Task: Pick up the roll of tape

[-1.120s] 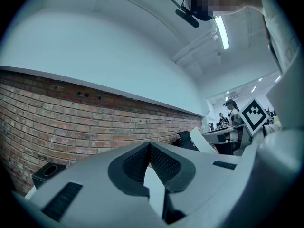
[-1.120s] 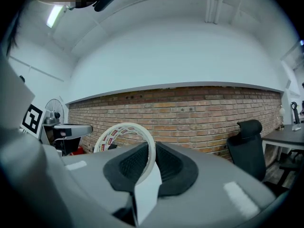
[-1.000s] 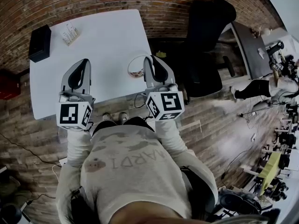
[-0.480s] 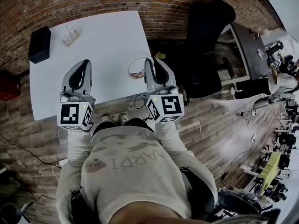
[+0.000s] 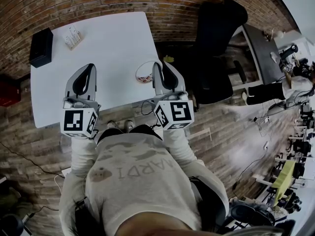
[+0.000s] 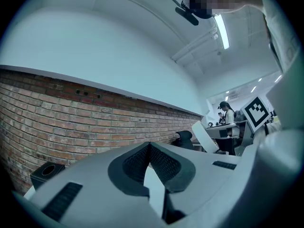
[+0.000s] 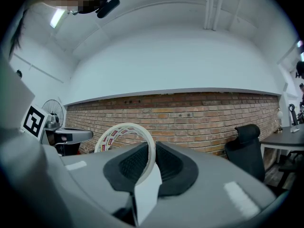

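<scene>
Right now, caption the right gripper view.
Right tongs clamp the rim of a tape roll before a brick wall.

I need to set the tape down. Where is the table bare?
Bare: the middle of the table, between the small box and the tape in the right tongs. Crowded: far left end, with the small box and black box.

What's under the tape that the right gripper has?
The white table, near its right edge. Whether the tape touches it cannot be told from above. The right gripper, pinching the tape's wall, covers the ring's right side.
</scene>
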